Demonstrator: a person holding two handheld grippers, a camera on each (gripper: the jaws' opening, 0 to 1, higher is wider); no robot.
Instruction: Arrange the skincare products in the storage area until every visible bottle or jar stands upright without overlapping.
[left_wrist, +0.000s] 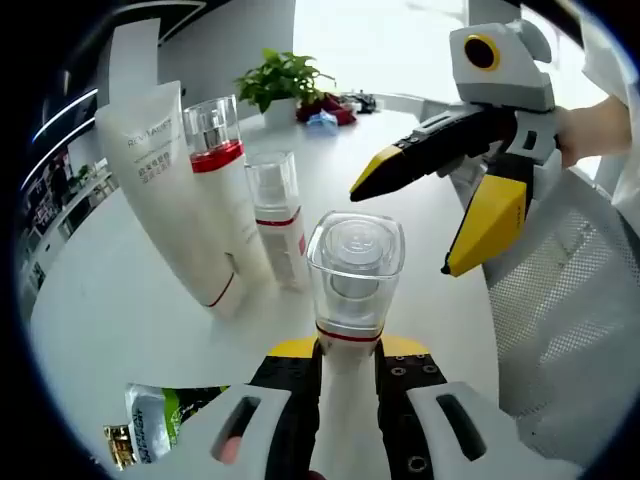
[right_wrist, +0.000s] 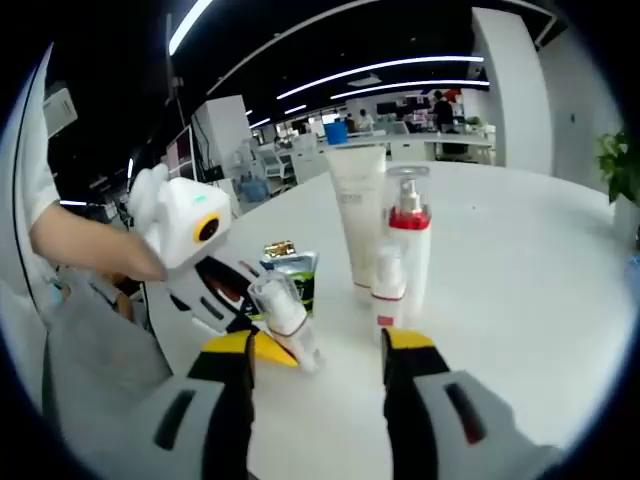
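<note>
Left gripper (left_wrist: 345, 375) clamps a clear-capped bottle (left_wrist: 352, 275) near three upright products on the white table (left_wrist: 120, 300); right gripper (right_wrist: 318, 365) gapes wide. The white tube (left_wrist: 165, 190) lettering is illegible.

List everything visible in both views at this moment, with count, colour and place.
Tube: 1, white, standing cap-down on the table, leftmost of the upright group.
Tall bottle: 1, white with red band and clear cap, upright beside the tube.
Short bottle: 1, white with clear cap and red line, upright in front of the tall bottle.
Held bottle: 1, white with clear square cap and red band, between the left gripper's jaws.
Sachet: 1, green, black and silver, flat on the table near the left gripper.
Plant: 1, green, far side of the table.
Table: 1, white.
Left gripper: shut on the held bottle.
Right gripper: open, empty.
Hand: holding the right gripper.
</note>
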